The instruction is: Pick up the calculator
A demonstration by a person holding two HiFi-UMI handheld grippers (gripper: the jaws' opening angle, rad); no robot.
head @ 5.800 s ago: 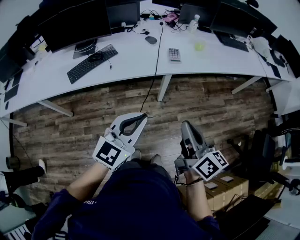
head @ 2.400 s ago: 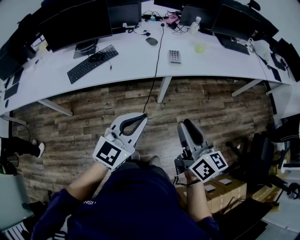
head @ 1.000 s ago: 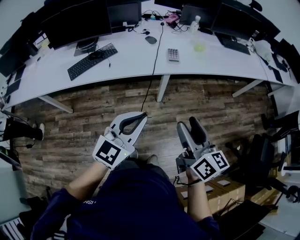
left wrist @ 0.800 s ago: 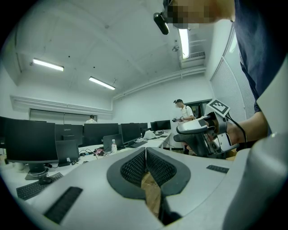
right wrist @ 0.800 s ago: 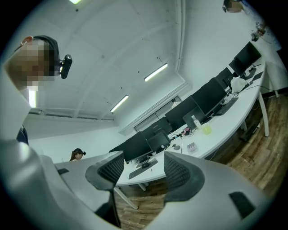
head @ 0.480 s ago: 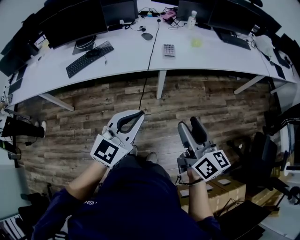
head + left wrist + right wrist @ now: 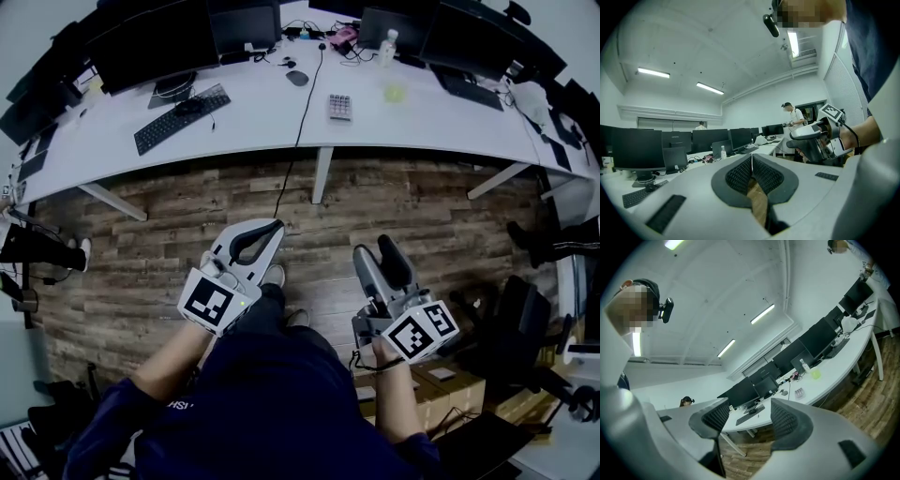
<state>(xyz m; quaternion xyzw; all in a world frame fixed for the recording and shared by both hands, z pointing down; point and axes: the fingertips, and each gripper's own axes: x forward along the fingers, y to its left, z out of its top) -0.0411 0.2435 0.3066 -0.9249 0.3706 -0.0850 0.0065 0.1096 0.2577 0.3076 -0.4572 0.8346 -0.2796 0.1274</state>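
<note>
The left tongs (image 7: 271,226) are sitting pressed together and empty, while the right tongs (image 7: 373,251) are hanging spread, holding nothing. The calculator (image 7: 339,106) is lying well apart on the white surface (image 7: 253,117). A hurried reach is risking snagging the cable (image 7: 307,89) near it.

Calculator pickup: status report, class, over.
Left gripper shut, empty; right gripper open, empty. Small grey calculator untouched on white desk. Black cable beside it, apart.

Head view: up high, looking steeply down, far from the long white desk (image 7: 262,117). Gripper views: low, just behind own jaws, looking ahead and up; same desk beyond the jaws.
</note>
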